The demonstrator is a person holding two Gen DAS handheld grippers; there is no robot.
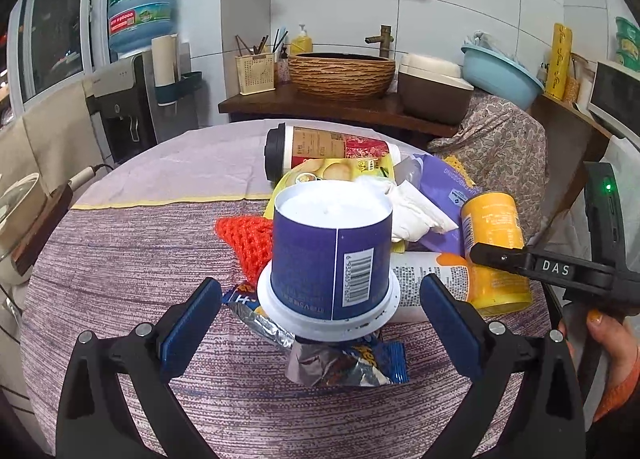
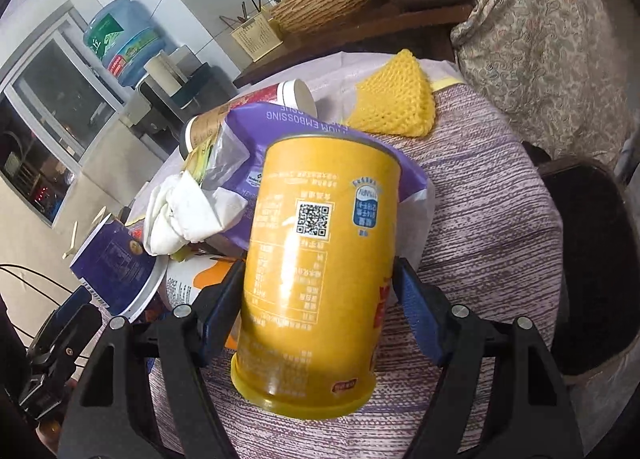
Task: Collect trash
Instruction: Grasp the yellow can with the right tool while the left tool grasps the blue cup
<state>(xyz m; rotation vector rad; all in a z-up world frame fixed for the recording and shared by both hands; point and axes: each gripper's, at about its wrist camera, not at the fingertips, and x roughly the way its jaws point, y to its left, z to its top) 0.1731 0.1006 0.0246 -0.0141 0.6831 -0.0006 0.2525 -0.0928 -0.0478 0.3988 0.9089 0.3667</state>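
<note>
The right gripper (image 2: 320, 299) is clenched on a yellow chip can (image 2: 316, 259), its blue pads (image 2: 416, 307) pressed against the can's two sides near the lidded lower end. The can stands tilted between the fingers, its open metal rim pointing away from the gripper. Just beyond that rim lies a purple tissue pack (image 2: 272, 127), with a crumpled white tissue (image 2: 180, 215) to the gripper's left of the can and a yellow crocheted coaster (image 2: 396, 99) farther off to the right on the striped tablecloth (image 2: 492, 219).

The left gripper (image 1: 320, 323) is released, its jaws spread wide with nothing pressed between them. Directly ahead of it, between the two blue pads (image 1: 448, 323) but apart from them, a blue paper tub (image 1: 332, 255) stands upside down on its white lid. A torn foil snack wrapper (image 1: 344, 363) lies under and just in front of the tub, nearest the fingers. An orange crocheted coaster (image 1: 248, 239) sits to the left behind the tub. Farther ahead a lidded paper coffee cup (image 1: 332, 151) lies on its side, and a chip bag (image 1: 332, 171) rests against it. A second can (image 1: 432, 275) lies flat to the right of the tub.
</note>
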